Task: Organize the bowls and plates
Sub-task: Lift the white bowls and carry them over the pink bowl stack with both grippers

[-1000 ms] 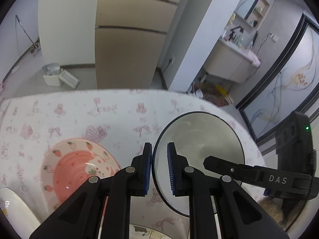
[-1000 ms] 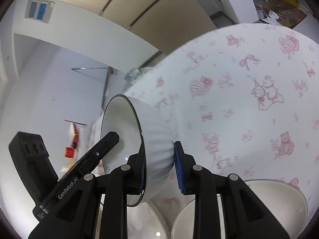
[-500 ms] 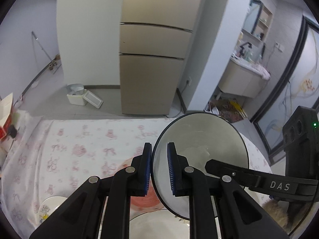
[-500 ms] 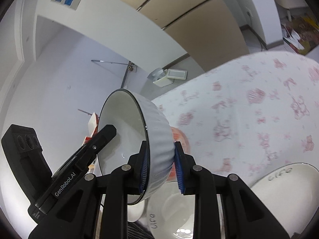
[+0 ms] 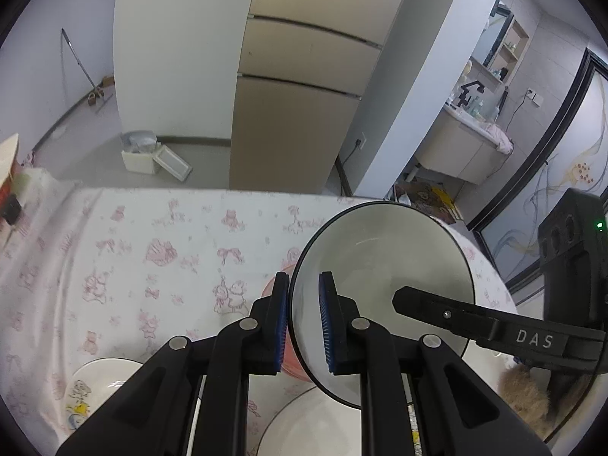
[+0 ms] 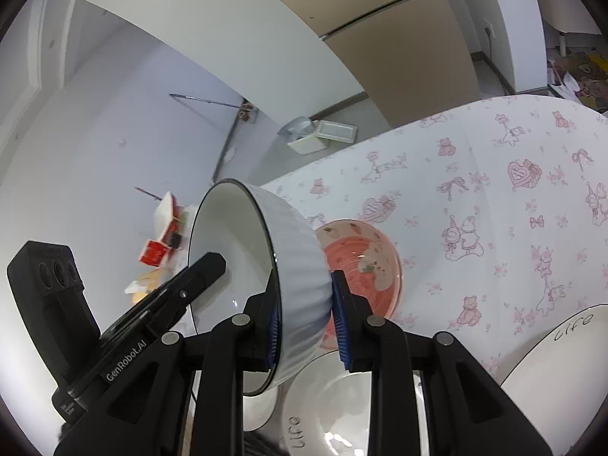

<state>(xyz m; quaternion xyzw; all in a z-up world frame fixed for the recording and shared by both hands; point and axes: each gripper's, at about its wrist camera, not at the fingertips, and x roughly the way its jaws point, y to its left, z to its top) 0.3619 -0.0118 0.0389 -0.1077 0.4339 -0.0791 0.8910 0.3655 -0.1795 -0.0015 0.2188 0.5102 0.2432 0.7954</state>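
Observation:
A white ribbed bowl (image 5: pixel 380 262) with a thin dark rim hangs tilted above the table, held from two sides. My left gripper (image 5: pixel 304 319) is shut on its rim, one pad inside and one outside. My right gripper (image 6: pixel 304 319) is shut on the bowl's (image 6: pixel 300 266) opposite wall. One right-gripper finger (image 5: pixel 437 309) shows inside the bowl in the left wrist view. A left-gripper finger (image 6: pixel 197 273) shows inside it in the right wrist view. Below lie a pink strawberry plate (image 6: pixel 361 262), a white "life" bowl (image 6: pixel 323 399) and a white "life" plate (image 6: pixel 551 361).
The table wears a white cloth (image 5: pixel 152 250) with pink prints. A small white dish (image 5: pixel 102 380) with a cartoon sits at the near left. Red and white cartons (image 6: pixel 163 235) stand at the left end. Beyond the far edge are a floor bin (image 5: pixel 140 155) and beige cabinets (image 5: pixel 296 121).
Both grippers have drawn back and up with the bowl still gripped. More of the table now shows, the pink plate has slid behind the fingers, and white dishes have appeared below.

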